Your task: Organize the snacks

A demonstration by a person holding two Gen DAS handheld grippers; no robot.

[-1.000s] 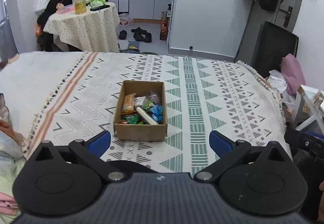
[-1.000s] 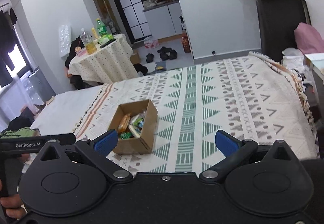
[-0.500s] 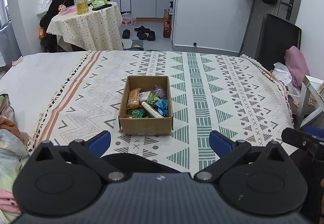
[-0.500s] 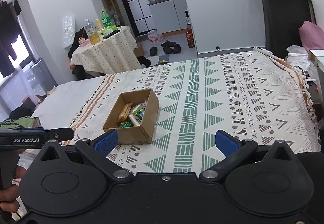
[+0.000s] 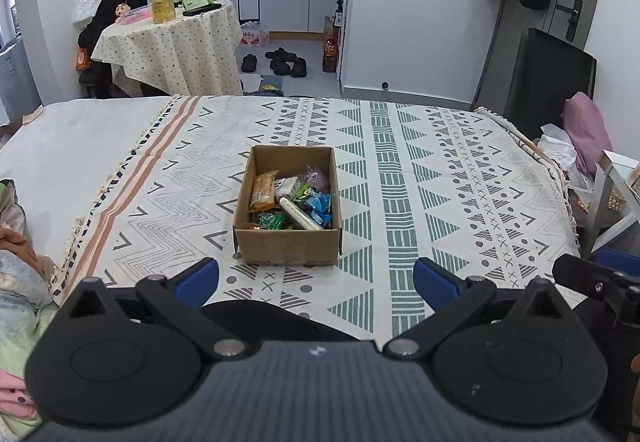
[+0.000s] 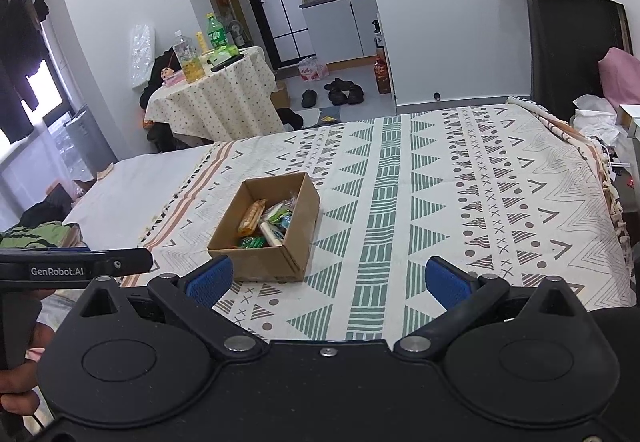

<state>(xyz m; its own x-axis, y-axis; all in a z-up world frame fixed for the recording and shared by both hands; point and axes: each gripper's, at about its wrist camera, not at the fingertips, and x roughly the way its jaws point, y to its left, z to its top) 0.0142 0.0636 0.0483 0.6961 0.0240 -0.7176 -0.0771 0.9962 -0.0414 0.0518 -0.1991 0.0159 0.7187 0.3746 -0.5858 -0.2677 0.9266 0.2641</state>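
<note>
brown cardboard box is sitting mid-frame on the patterned bedspread, packed with snacks. a clean pick likely means descending from above onto one wrapper, away from the walls. the left gripper is hovering low and level before the box, jaws spread wide, empty; the right gripper is doing likewise, box at its left.
</note>
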